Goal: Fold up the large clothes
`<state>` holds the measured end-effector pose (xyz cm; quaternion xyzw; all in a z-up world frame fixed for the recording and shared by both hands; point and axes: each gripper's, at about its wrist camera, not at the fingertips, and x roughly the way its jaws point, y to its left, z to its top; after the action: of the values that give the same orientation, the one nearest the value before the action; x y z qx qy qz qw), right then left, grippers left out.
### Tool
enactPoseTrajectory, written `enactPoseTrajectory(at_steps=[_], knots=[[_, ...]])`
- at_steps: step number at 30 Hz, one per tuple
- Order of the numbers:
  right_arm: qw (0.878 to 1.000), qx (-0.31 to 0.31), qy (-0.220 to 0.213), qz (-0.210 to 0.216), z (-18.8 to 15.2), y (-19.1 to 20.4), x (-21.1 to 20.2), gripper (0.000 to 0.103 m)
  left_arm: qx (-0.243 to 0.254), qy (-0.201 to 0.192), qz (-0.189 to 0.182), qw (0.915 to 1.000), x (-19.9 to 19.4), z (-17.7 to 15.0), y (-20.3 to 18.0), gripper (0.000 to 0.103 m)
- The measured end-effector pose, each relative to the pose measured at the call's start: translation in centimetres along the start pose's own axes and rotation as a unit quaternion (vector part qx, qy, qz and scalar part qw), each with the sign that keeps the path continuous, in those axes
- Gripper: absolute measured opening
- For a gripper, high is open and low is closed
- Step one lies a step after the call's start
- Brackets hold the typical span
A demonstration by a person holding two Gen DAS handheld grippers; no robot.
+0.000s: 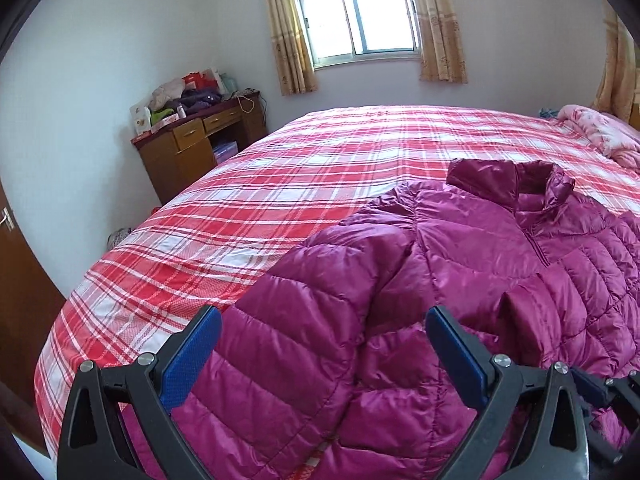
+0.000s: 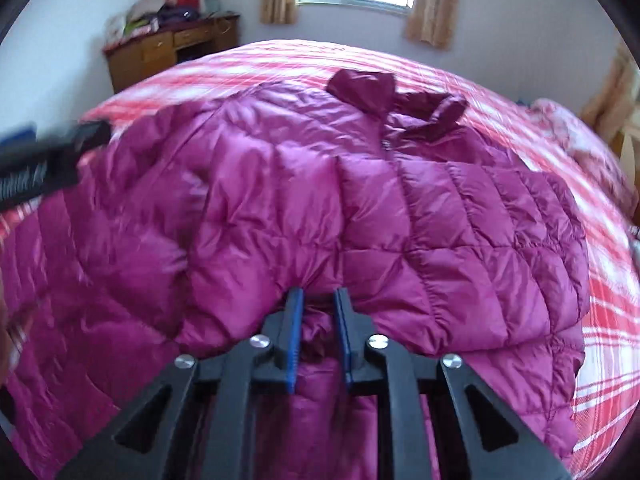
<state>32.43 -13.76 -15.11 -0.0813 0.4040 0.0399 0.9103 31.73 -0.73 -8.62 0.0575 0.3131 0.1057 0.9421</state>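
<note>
A magenta quilted puffer jacket [image 1: 460, 248] lies face up on the red plaid bed [image 1: 280, 184], collar toward the window. One sleeve is folded across its chest. My left gripper [image 1: 323, 314] hangs open and wide above the jacket's near left sleeve, with nothing pinched. In the right wrist view the jacket [image 2: 360, 200] fills the frame. My right gripper [image 2: 318, 294] is nearly closed on a bunched fold at the near edge of the jacket, its blue pads [image 2: 294, 320] against the fabric. The left gripper [image 2: 56, 140] shows blurred at the left edge.
A wooden desk [image 1: 188, 148] piled with clothes and bags stands against the wall left of the bed. A pink blanket [image 1: 600, 132] lies at the bed's far right. The curtained window [image 1: 356, 16] is behind the bed. A brown door [image 1: 20, 300] is at far left.
</note>
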Motion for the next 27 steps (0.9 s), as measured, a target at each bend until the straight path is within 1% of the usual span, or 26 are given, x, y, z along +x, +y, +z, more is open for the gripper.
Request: enactPoseTrajectory(at_steps=[2, 4, 6, 8, 10, 12, 14, 15, 16, 17, 19, 21, 23, 24, 27], knots=[[1.0, 0.015, -0.002, 0.02, 0.0, -0.6, -0.2, 0.021, 0.006, 0.002, 0.0, 1.0, 0.1, 0.1, -0.6, 0.102], [0.998, 0.044, -0.008, 0.048, 0.0, -2.3, -1.2, 0.021, 0.014, 0.003, -0.003, 0.9999, 0.1, 0.5, -1.5, 0.102], [0.996, 0.062, -0.029, 0.05, -0.1, -4.0, -2.9, 0.025, 0.02, -0.003, -0.004, 0.9998, -0.2, 1.1, -2.4, 0.102], [0.995, 0.074, -0.054, 0.028, 0.0, -6.8, -4.8, 0.026, 0.018, -0.013, -0.012, 0.9997, -0.6, 2.0, -3.2, 0.102], [0.991, 0.112, -0.069, 0.006, 0.2, -10.2, -6.0, 0.027, 0.019, -0.023, -0.022, 0.9993, -1.2, 2.8, -4.6, 0.102], [0.983, 0.165, -0.074, -0.029, 0.7, -14.5, -5.9, 0.027, 0.029, -0.029, -0.036, 0.9985, -1.6, 3.1, -6.3, 0.102], [0.972, 0.215, -0.077, -0.052, 1.0, -18.2, -5.0, 0.027, 0.061, -0.031, -0.047, 0.9966, -1.4, 2.8, -8.8, 0.102], [0.967, 0.235, -0.077, -0.056, 1.1, -19.7, -4.3, 0.027, 0.083, -0.031, -0.034, 0.9955, -1.0, 2.3, -10.1, 0.102], [0.966, 0.241, -0.075, -0.056, 1.1, -20.5, -3.9, 0.027, 0.102, -0.027, -0.008, 0.9944, -0.2, 1.7, -11.2, 0.102], [0.967, 0.241, -0.071, -0.052, 1.2, -21.0, -2.9, 0.027, 0.115, -0.018, 0.01, 0.9931, 0.6, 1.2, -11.8, 0.102], [0.972, 0.222, -0.061, -0.046, 1.3, -21.3, -1.3, 0.027, 0.138, 0.008, 0.049, 0.9892, 2.9, 0.0, -12.4, 0.102], [0.975, 0.219, -0.035, -0.033, 0.7, -21.2, 0.4, 0.027, 0.148, 0.021, 0.067, 0.9865, 4.6, -0.7, -12.3, 0.102], [0.977, 0.213, -0.011, -0.018, 0.2, -20.7, 1.5, 0.027, 0.145, 0.028, 0.062, 0.9871, 5.5, -1.0, -11.5, 0.102], [0.981, 0.192, 0.006, -0.025, 0.1, -19.8, 2.4, 0.027, 0.141, 0.031, 0.059, 0.9879, 5.6, -1.0, -11.3, 0.102], [0.986, 0.159, 0.018, -0.055, 0.3, -18.7, 2.4, 0.027, 0.127, 0.043, 0.045, 0.9899, 6.1, -1.0, -10.6, 0.102]])
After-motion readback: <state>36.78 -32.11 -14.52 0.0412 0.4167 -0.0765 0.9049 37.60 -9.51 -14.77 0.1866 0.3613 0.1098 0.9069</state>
